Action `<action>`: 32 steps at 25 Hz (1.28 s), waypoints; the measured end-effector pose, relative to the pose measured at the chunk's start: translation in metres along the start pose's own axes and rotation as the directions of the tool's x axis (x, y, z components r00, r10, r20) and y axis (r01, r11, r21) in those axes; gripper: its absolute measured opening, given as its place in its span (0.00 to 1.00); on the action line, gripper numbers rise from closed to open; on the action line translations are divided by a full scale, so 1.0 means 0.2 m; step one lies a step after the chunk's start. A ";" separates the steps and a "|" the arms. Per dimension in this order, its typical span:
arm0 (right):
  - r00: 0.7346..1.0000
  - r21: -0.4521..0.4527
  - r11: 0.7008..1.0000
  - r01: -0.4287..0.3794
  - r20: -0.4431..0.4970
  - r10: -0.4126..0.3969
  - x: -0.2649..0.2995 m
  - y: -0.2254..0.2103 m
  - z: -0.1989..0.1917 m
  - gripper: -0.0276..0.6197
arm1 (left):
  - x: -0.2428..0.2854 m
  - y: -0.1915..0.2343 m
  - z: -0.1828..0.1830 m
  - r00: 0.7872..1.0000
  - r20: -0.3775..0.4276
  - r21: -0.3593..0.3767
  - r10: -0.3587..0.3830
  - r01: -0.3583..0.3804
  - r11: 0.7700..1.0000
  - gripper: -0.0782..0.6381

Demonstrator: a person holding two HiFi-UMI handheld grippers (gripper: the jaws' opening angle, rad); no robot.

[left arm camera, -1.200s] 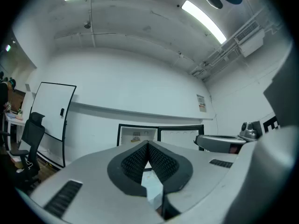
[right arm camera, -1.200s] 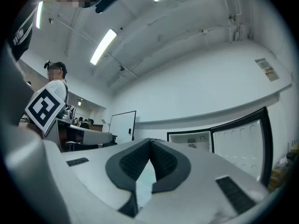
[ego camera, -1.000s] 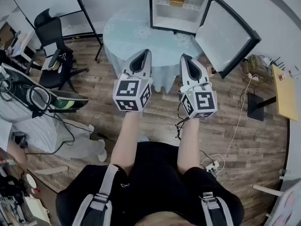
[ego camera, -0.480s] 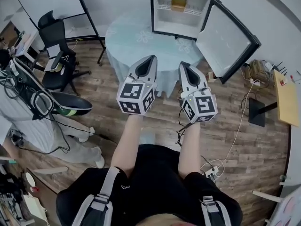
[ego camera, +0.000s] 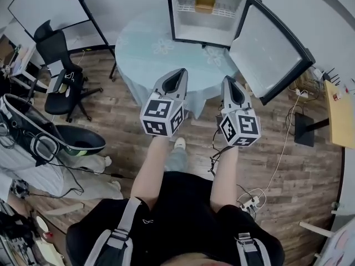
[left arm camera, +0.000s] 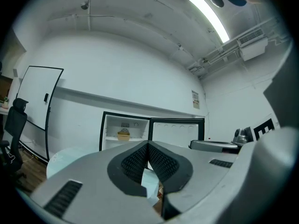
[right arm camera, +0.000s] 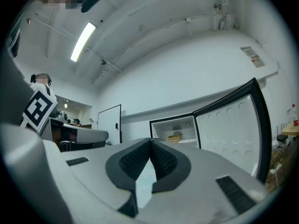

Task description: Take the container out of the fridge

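While well short of the open fridge (ego camera: 202,31) with left gripper (ego camera: 178,72) and right gripper (ego camera: 228,80) both closed on nothing, expect the yellow container (ego camera: 204,3) on the fridge's upper shelf to be light, stiff, maybe slick; grasp opposite walls below the rim.

Bright, even room light from ceiling tubes (left arm camera: 209,15); strong fisheye bending at the edges, dark corners, soft shadows.
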State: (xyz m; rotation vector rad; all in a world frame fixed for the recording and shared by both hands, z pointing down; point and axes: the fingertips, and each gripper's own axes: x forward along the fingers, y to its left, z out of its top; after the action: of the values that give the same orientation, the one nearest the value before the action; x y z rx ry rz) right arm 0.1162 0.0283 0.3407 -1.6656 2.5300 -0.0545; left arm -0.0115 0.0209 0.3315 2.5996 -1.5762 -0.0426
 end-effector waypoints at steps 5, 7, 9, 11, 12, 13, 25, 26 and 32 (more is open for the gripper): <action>0.999 0.078 0.996 0.052 -0.010 -0.051 0.26 -0.18 -0.10 0.05 | 0.29 0.11 -0.04 0.997 -0.052 0.018 -0.049 0.050 0.999 0.11; 0.995 0.110 0.989 0.097 -0.029 -0.095 0.40 -0.26 -0.15 0.05 | 0.41 0.18 -0.05 0.996 -0.075 0.035 -0.056 0.058 0.998 0.11; 0.990 0.096 0.986 0.136 -0.060 -0.130 0.54 -0.30 -0.18 0.05 | 0.50 0.31 -0.04 0.995 -0.098 0.066 -0.020 0.027 0.997 0.11; 0.988 0.078 0.987 0.143 -0.072 -0.138 0.66 -0.32 -0.18 0.05 | 0.57 0.43 -0.01 0.995 -0.101 0.105 0.025 -0.014 0.994 0.11; 0.989 0.074 0.988 0.136 -0.070 -0.131 0.73 -0.32 -0.17 0.05 | 0.61 0.48 0.01 0.995 -0.092 0.108 0.037 -0.027 0.994 0.11; 0.990 0.068 0.990 0.125 -0.067 -0.120 0.81 -0.32 -0.15 0.05 | 0.65 0.53 0.03 0.996 -0.080 0.099 0.040 -0.033 0.995 0.11; 0.991 -0.045 0.994 0.100 -0.087 -0.104 1.23 -0.35 -0.10 0.05 | 0.94 0.93 0.03 0.995 -0.080 -0.031 0.059 -0.061 0.998 0.11; 0.990 -0.054 0.993 0.101 -0.094 -0.106 1.24 -0.36 -0.10 0.05 | 0.97 0.92 0.02 0.995 -0.085 -0.030 0.044 -0.046 0.998 0.11; 0.986 -0.115 0.989 0.092 -0.130 -0.107 1.30 -0.41 -0.11 0.05 | 1.15 0.79 -0.02 0.991 -0.120 0.057 -0.061 0.068 0.996 0.11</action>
State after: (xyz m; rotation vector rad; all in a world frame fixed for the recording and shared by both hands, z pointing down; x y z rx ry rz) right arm 0.0868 -0.2428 0.3516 -1.8905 2.5879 -0.0411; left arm -0.0445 -0.2555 0.3579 2.6440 -1.4763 0.1532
